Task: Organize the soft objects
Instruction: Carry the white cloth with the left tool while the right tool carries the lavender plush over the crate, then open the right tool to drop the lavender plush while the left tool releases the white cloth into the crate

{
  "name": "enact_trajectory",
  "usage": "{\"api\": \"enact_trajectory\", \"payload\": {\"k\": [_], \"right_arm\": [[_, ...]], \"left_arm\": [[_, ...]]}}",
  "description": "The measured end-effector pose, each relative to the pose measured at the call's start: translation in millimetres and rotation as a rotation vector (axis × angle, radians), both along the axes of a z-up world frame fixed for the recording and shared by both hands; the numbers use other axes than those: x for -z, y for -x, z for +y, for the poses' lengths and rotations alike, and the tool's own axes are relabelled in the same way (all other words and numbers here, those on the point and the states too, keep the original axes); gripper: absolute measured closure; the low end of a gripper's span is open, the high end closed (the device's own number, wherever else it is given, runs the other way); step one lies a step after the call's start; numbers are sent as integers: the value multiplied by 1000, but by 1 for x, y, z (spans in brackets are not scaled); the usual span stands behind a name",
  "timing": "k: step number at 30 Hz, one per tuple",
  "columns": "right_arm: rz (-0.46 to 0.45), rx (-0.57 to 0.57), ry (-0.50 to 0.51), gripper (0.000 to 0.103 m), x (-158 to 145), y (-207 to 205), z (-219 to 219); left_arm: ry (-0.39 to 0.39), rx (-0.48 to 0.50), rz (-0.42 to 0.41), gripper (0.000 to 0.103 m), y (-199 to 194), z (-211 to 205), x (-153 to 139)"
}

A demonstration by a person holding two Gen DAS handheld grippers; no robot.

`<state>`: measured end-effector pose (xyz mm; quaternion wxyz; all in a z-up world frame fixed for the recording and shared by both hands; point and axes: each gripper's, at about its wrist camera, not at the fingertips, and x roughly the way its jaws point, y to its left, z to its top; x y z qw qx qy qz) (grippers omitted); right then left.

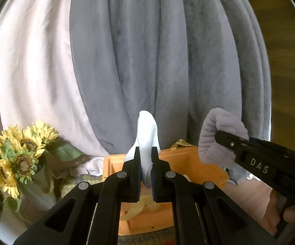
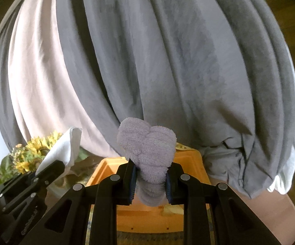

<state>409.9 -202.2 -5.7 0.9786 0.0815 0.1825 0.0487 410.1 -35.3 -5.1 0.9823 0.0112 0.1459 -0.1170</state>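
Pinching a white cloth [image 1: 146, 140] between its two pads, the left gripper [image 1: 146, 169] is clamped on the fabric's lower part, so that most of the cloth stands up above the fingertips and curls over at the top. The cloth's bottom end hangs just below the pads, over the orange bin [image 1: 184, 157] that sits directly ahead of and beneath the gripper. In the right wrist view the same white cloth [image 2: 62, 149] sticks up from the left gripper [image 2: 49, 169] at the left edge, in front of the sunflowers [image 2: 33, 151].

The right gripper [image 2: 150, 178] is clamped on a fluffy lilac towel [image 2: 147, 149], which bulges in bunched folds above the pads and hangs a short way below them. It too is held above the orange bin [image 2: 190, 157]. From the left wrist camera, the right gripper [image 1: 227, 140] comes in from the right with the lilac towel [image 1: 218, 134] arched over its tip, near the white cloth but apart from it.

Behind both hangs a grey curtain [image 1: 147, 61] beside a pale curtain [image 1: 31, 71]. A bunch of sunflowers [image 1: 19, 155] stands to the left of the bin.
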Motion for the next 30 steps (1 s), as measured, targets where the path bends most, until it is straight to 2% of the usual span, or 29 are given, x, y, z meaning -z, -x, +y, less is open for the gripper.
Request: {"api": "enact_trajectory", "payload": {"k": [6, 13, 22, 25, 26, 27, 29, 30], "right_arm": [[67, -17, 12, 79, 18, -37, -2], [191, -35, 23, 79, 47, -79, -5], [344, -74, 65, 76, 81, -119, -3], [389, -69, 62, 71, 91, -126, -5], [394, -66, 65, 68, 93, -128, -4], [399, -63, 68, 60, 95, -128, -5], [410, -57, 68, 49, 97, -129, -6], [408, -51, 67, 47, 97, -128, -8]], "left_arm": [[-22, -8, 48, 94, -34, -4, 18], [-33, 1, 135, 94, -69, -10, 44], [-95, 8, 242, 92, -104, -19, 78], [-103, 9, 265, 78, -107, -21, 83], [-103, 13, 274, 67, -108, -22, 84], [-102, 16, 278, 60, -108, -22, 84], [-108, 11, 279, 52, -108, -23, 85], [-113, 7, 282, 45, -108, -24, 85]]}}
